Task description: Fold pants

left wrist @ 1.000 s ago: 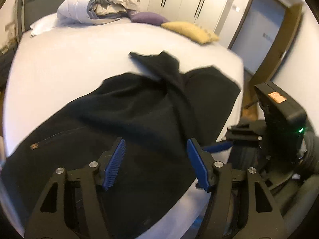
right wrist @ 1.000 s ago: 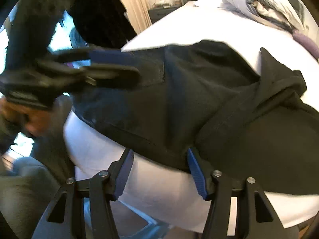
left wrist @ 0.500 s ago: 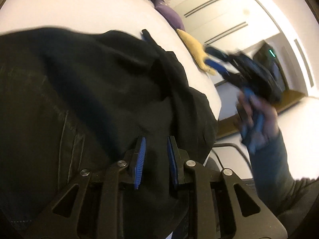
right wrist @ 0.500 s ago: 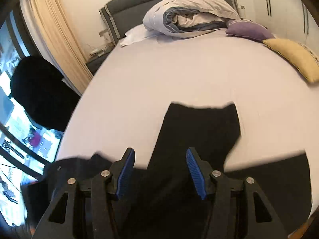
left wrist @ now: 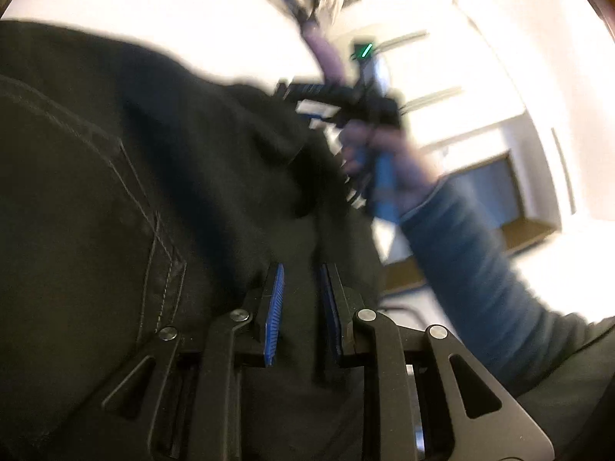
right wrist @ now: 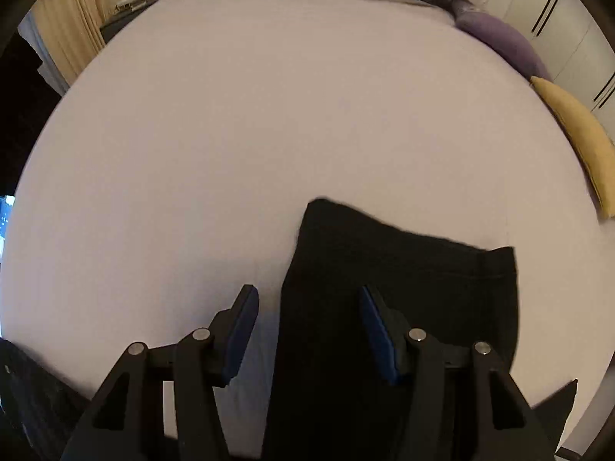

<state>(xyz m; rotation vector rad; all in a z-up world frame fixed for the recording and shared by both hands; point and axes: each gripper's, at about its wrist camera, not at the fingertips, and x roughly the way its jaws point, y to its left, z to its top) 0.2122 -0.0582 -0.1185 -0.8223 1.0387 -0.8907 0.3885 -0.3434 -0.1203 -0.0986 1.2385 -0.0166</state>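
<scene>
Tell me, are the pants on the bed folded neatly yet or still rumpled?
Still rumpled. The black pants bunch in loose folds by the left gripper, and one leg lies spread on the bed.

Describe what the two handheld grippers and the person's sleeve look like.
Both the left gripper and the right gripper are black angular linkage frames with silver rivets and ribbed blue finger pads. From the left wrist view, the right one has a blue handle and a green indicator light. The sleeve is dark blue and ribbed.

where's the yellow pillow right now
In the right wrist view, the yellow pillow lies at the bed's right edge, just below the purple pillow.
</scene>
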